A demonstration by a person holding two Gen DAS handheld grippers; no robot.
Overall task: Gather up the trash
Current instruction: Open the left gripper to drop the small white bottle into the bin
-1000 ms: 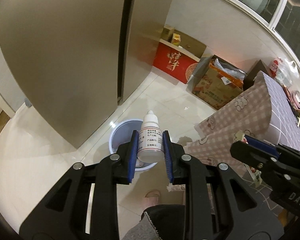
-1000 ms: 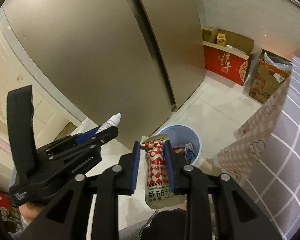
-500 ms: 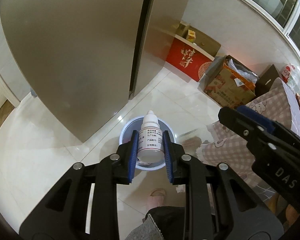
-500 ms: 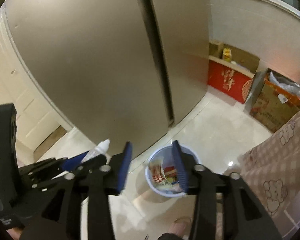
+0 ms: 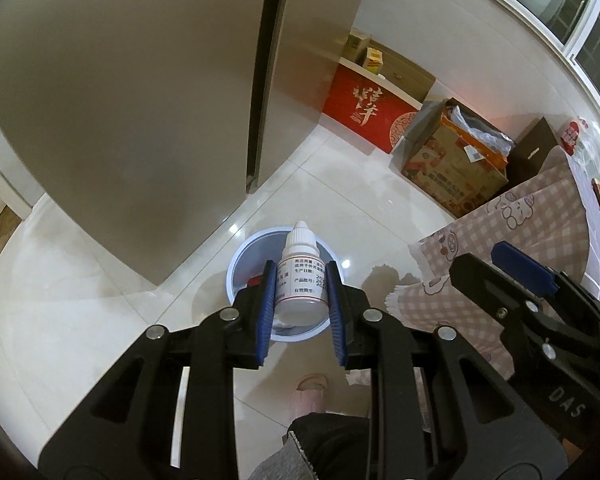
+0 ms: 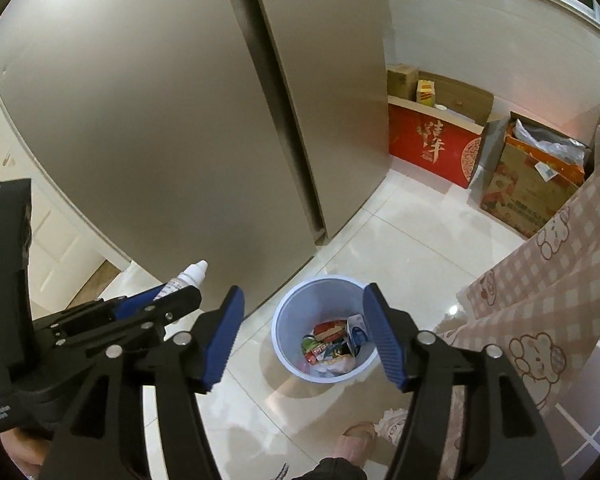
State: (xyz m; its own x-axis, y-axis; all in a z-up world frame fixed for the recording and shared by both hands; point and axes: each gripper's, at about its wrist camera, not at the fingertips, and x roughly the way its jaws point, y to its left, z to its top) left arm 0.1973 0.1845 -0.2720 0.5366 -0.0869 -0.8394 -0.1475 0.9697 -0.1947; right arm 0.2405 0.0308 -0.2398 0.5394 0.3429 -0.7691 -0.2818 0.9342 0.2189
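Fingers [image 5: 269, 304] of my left gripper [image 5: 300, 308] pinch a dropper bottle [image 5: 301, 280] over the bin [image 6: 324, 332] while right gripper [image 6: 303, 334], at three o'clock, has just been opening, empty; an off-centre release could bounce it off the rim.

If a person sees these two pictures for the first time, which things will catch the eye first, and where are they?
First, the small white dropper bottle, clamped upright between the blue fingers of the left gripper, right above the pale blue trash bin on the tiled floor. Next, the right gripper, its fingers just spread wide and empty over that bin, where colourful wrappers lie. Behind stands a large beige refrigerator.
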